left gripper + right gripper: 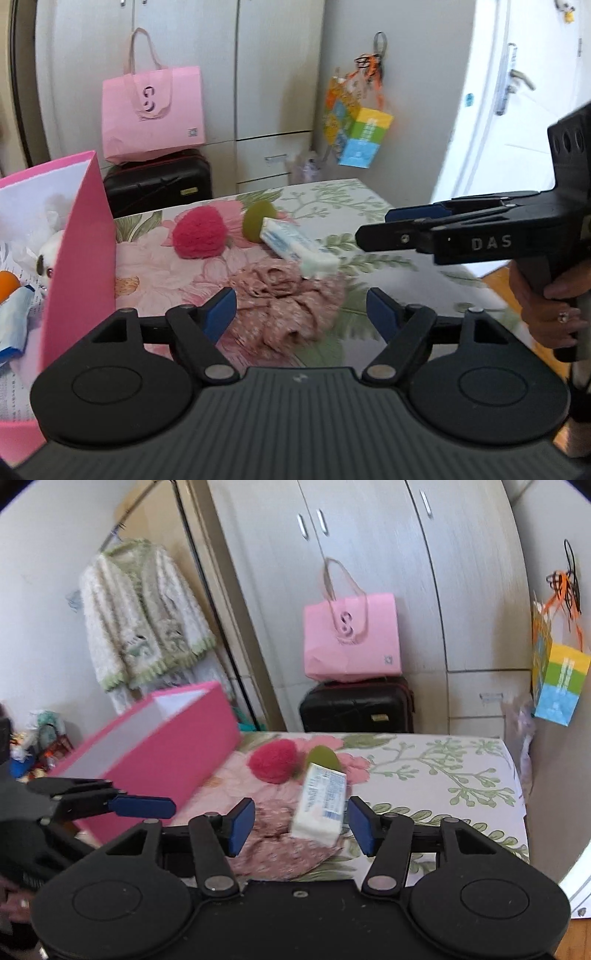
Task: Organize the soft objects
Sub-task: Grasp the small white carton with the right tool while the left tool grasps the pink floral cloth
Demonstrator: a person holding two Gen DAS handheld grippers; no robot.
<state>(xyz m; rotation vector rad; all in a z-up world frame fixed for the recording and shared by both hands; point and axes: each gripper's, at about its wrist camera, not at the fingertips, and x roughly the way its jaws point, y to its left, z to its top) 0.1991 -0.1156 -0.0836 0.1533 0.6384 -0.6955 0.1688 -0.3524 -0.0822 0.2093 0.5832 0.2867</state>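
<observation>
Both grippers are over the floral-cloth table (369, 199), both spread with nothing between the pads. Left gripper (301, 312) is lined up on the crumpled pink floral fabric (284, 306). Right gripper (301, 825) frames the white tissue pack (321, 801), pads clear of it on both sides. The pack lies partly on the fabric, so that's the risk: lift the fabric first and the pack slides or tips off; grab the pack low and the pads snag cloth too. The red fuzzy ball (199, 232) and green round puff (258, 219) sit just behind, easy to nudge. The open pink box (79, 236) at the left already holds some items. Grippers are close, so a collision is possible.
</observation>
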